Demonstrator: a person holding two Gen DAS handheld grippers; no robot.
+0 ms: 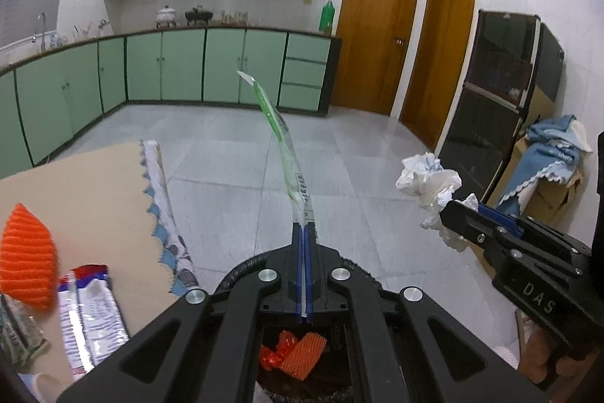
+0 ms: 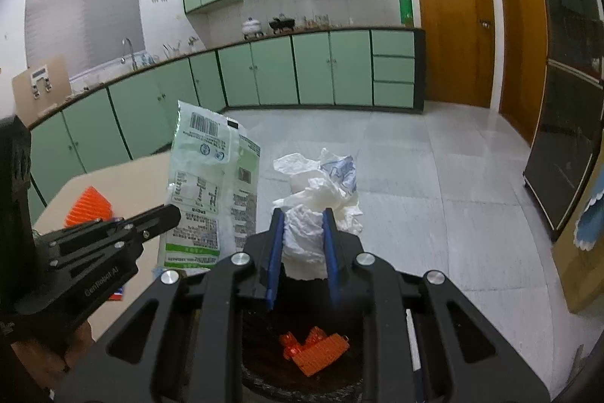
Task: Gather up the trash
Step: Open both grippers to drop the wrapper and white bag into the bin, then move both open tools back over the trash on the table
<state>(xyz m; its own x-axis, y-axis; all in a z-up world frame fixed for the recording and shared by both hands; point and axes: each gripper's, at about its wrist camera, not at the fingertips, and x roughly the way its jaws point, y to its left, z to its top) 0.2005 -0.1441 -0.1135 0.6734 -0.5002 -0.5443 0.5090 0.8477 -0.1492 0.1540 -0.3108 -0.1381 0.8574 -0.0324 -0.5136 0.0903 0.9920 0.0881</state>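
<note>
My left gripper (image 1: 304, 227) is shut on the lower edge of a green-and-white plastic wrapper (image 1: 287, 153), which stands up edge-on in this view. In the right wrist view the same wrapper (image 2: 204, 184) shows its printed face, with the left gripper (image 2: 171, 214) beside it. My right gripper (image 2: 303, 213) is shut on a crumpled white tissue (image 2: 321, 191); the left wrist view shows that tissue (image 1: 426, 180) held off to the right. Both grippers hang over a dark bin (image 2: 260, 380) with orange foam net pieces (image 2: 317, 350) inside.
At the left is a beige table (image 1: 94, 184) with an orange foam net (image 1: 26, 252), a red, white and blue wrapper (image 1: 90, 312) and a blue-edged cloth (image 1: 162, 199). A cardboard box with blue cloth (image 1: 555, 157) and a dark cabinet (image 1: 498, 101) stand at the right.
</note>
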